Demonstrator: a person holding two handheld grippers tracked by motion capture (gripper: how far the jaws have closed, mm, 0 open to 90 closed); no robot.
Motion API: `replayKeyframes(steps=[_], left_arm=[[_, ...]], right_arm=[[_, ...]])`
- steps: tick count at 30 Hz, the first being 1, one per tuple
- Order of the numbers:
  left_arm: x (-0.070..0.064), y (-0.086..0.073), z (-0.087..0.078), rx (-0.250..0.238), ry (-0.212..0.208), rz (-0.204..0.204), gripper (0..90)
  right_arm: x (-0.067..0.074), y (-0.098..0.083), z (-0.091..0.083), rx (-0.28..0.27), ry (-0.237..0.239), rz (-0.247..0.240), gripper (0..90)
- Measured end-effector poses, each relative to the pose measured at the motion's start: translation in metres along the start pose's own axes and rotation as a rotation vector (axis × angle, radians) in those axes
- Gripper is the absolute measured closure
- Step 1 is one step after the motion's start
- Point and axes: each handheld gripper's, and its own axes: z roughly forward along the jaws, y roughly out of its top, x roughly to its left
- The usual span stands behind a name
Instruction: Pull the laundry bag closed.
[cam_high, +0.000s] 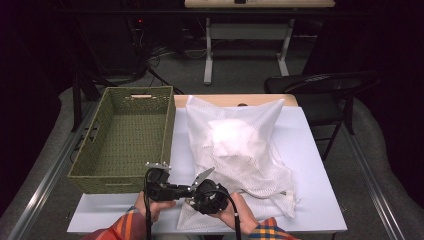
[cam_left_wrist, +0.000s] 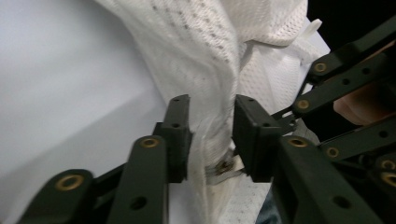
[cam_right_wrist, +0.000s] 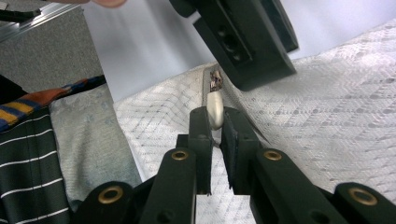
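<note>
A white mesh bag (cam_high: 240, 145) lies on the white table (cam_high: 312, 170), bulging in the middle. Both grippers meet at its near left corner. My left gripper (cam_high: 186, 190) (cam_left_wrist: 212, 135) stands open, with a bunched fold of the mesh (cam_left_wrist: 210, 93) and the metal zip slider (cam_left_wrist: 225, 166) between its jaws. My right gripper (cam_high: 193, 196) (cam_right_wrist: 215, 126) is shut on the pale zip pull (cam_right_wrist: 215, 109), pinched at the tips. One jaw of the left gripper (cam_right_wrist: 243, 37) hangs just above it in the right gripper view.
An empty green woven basket (cam_high: 169, 127) stands to the left of the bag, its near wall close to my left hand. A dark chair (cam_high: 320, 85) is beyond the table's far right corner. Plaid sleeves (cam_high: 125, 225) come in at the bottom edge.
</note>
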Motion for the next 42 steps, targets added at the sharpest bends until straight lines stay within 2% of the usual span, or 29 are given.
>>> replayKeyframes(steps=[6, 10, 16, 20, 31, 34, 37, 42], left_arm=[[0.001, 0.0, 0.001, 0.004, -0.01, 0.004, 65.5], [0.0, 0.0, 0.001, -0.001, 0.013, 0.008, 61.8], [-0.002, 0.0, 0.003, 0.011, 0.039, 0.035, 58.8], [-0.008, -0.001, 0.006, 0.022, 0.049, 0.073, 59.9], [-0.01, -0.003, 0.006, 0.006, 0.034, 0.106, 84.8], [-0.011, -0.004, 0.006, 0.0, 0.023, 0.111, 86.8], [-0.014, -0.004, 0.004, -0.01, 0.024, 0.122, 87.4], [-0.019, -0.004, 0.003, -0.022, 0.023, 0.142, 87.6]], right_arm=[[0.001, -0.003, -0.002, 0.009, -0.017, -0.018, 83.0], [0.0, -0.004, -0.003, 0.008, -0.034, -0.033, 83.1], [0.001, -0.004, -0.003, 0.007, -0.037, -0.037, 83.1], [0.002, -0.004, -0.004, 0.001, -0.041, -0.037, 83.2], [0.001, -0.004, -0.004, -0.001, -0.039, -0.046, 83.2], [0.001, -0.004, -0.003, 0.008, -0.03, -0.044, 82.9], [-0.001, -0.003, -0.004, 0.008, 0.001, -0.018, 82.3], [-0.003, -0.003, -0.004, 0.003, 0.022, 0.016, 80.5]])
